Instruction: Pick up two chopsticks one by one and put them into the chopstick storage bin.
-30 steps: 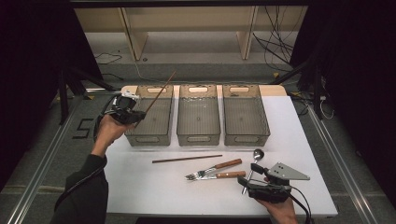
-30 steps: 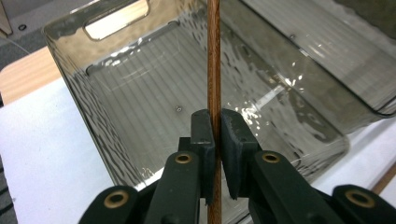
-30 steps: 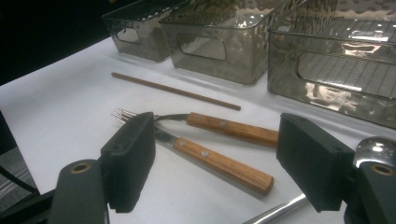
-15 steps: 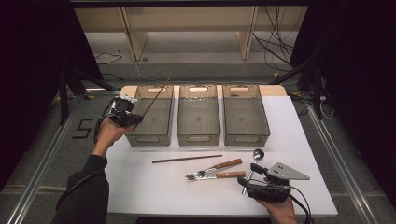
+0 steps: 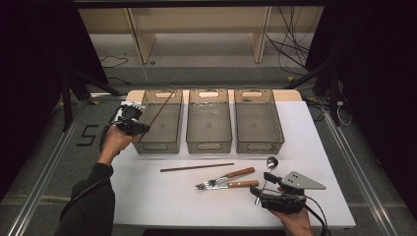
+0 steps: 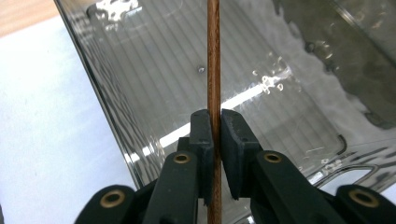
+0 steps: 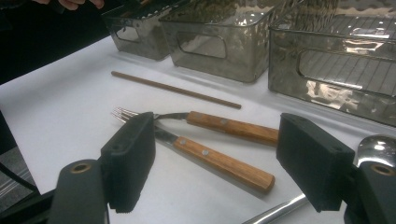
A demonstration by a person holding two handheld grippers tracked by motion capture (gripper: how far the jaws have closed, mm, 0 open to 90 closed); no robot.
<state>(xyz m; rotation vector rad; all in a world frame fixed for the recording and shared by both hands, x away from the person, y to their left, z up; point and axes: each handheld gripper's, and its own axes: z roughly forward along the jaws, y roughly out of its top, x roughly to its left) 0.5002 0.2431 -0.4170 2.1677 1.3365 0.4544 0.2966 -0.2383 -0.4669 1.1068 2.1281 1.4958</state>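
Observation:
My left gripper (image 5: 139, 129) hangs at the near left corner of the left smoky plastic bin (image 5: 150, 146), with a thin brown chopstick (image 5: 160, 110) between its jaws. The stick slants up and to the right over the bin. In the left gripper view the pads (image 6: 203, 130) still touch the chopstick (image 6: 213, 56), though the jaws have just been opening a little. My right gripper (image 5: 260, 186) rests near the table's front edge, open and holding nothing. Ahead of it lie two wooden-handled forks (image 7: 219, 161), a spoon (image 7: 378, 149) and a second chopstick (image 7: 175, 89).
Three bins stand in a row at the back of the white table (image 5: 147, 196): left, middle (image 5: 209, 145) and right (image 5: 259, 145). The forks (image 5: 226, 179), spoon (image 5: 270, 162) and loose chopstick (image 5: 196, 167) lie in front of them. Shelving and cables sit beyond the table.
My left gripper has sunk slightly with the chopstick, and the stick's far tip has come down toward the left bin. The right gripper has stayed put.

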